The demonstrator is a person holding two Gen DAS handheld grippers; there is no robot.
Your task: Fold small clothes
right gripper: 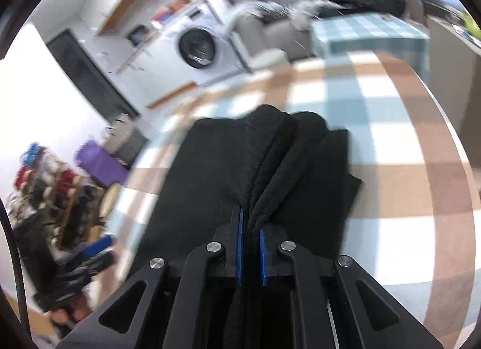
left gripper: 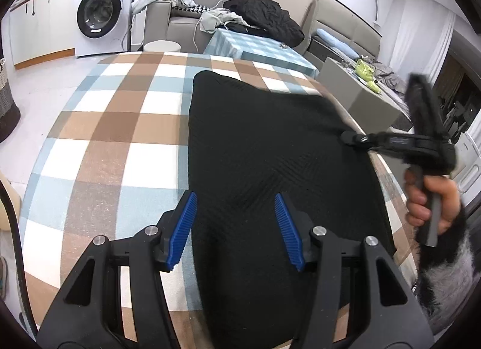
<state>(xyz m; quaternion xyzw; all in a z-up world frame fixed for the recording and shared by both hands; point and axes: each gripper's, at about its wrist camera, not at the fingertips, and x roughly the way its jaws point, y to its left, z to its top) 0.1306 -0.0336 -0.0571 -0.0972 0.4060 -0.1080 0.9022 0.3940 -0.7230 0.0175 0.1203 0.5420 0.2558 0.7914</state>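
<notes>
Black garment: soft, limp; grip at edges. Right gripper clamped on bunched fabric; left gripper apart, empty.

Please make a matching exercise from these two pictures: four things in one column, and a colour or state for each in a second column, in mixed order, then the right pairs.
Things:
1. left gripper
2. right gripper
3. tablecloth
4. washing machine

States:
A. white, with a round dark door
B. shut on the black garment
C. checked brown, blue and white
D. open, with nothing between the pads

Pairs: 1-D, 2-B, 3-C, 4-A
</notes>
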